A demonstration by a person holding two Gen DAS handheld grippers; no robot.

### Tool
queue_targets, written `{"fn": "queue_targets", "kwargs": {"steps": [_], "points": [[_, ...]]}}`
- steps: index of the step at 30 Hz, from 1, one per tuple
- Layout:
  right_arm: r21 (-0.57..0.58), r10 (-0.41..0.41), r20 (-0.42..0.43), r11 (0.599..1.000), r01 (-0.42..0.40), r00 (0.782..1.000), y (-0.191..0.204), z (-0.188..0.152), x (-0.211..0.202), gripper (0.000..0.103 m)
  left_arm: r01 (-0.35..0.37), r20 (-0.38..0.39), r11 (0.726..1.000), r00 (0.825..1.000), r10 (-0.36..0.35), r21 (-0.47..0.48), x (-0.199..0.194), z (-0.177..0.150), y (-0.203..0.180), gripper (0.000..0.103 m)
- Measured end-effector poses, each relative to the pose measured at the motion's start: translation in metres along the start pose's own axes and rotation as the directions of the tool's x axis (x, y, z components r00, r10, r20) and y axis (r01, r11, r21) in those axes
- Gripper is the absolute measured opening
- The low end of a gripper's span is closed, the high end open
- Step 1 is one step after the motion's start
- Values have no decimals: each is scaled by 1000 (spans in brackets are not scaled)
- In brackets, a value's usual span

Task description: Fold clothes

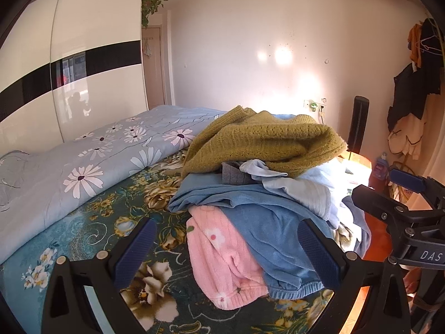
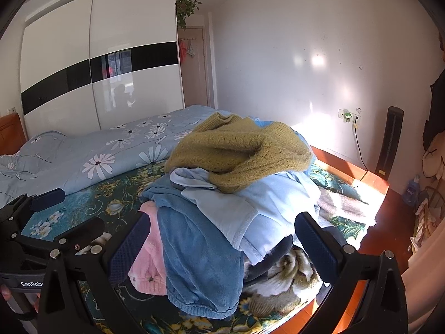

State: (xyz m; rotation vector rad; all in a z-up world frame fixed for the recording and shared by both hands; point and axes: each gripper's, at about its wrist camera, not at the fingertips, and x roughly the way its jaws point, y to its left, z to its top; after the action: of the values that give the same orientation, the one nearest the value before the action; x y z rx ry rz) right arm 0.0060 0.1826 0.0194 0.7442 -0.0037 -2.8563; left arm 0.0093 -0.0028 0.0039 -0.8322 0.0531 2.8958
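Your left gripper (image 1: 226, 253) hangs with its jaws spread wide and nothing between them, framing the near edge of the clothes pile; your right gripper (image 2: 221, 246) is likewise wide open and empty, just beside the left one and facing the same heap. In the left wrist view the right gripper shows at the right edge, and in the right wrist view the left one shows at the lower left.

Closest to you on the bed (image 1: 91, 231), over its dark teal flowered cover, lies a pink fleece garment (image 1: 219, 256) with small flower motifs, its hem toward you. A blue fleece garment (image 2: 194, 253) overlaps the pink one on its right side, ribbed cuff hanging nearest you. On top of the blue fleece rests a pale blue garment (image 2: 250, 211) with stitched edges. A small patch of grey knit (image 1: 233, 174) peeks out in the middle of the pile. Crowning the heap farther back sits a mustard-yellow knit sweater (image 1: 267, 142), bunched and rumpled.

To the left of the pile, a light blue quilt (image 1: 83, 161) printed with white daisies runs along the bed. Beyond it stands a white wardrobe (image 2: 97, 64) with a black band across its doors, and a leafy plant (image 2: 186, 7) sits at its upper corner.
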Motion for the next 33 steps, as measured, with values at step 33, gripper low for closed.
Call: {"fn": "queue_targets", "kwargs": {"steps": [33], "points": [[-78, 18, 39, 997, -15, 999, 2, 15, 7, 103, -12, 34, 996, 999, 15, -84, -3, 9, 30, 103]]}}
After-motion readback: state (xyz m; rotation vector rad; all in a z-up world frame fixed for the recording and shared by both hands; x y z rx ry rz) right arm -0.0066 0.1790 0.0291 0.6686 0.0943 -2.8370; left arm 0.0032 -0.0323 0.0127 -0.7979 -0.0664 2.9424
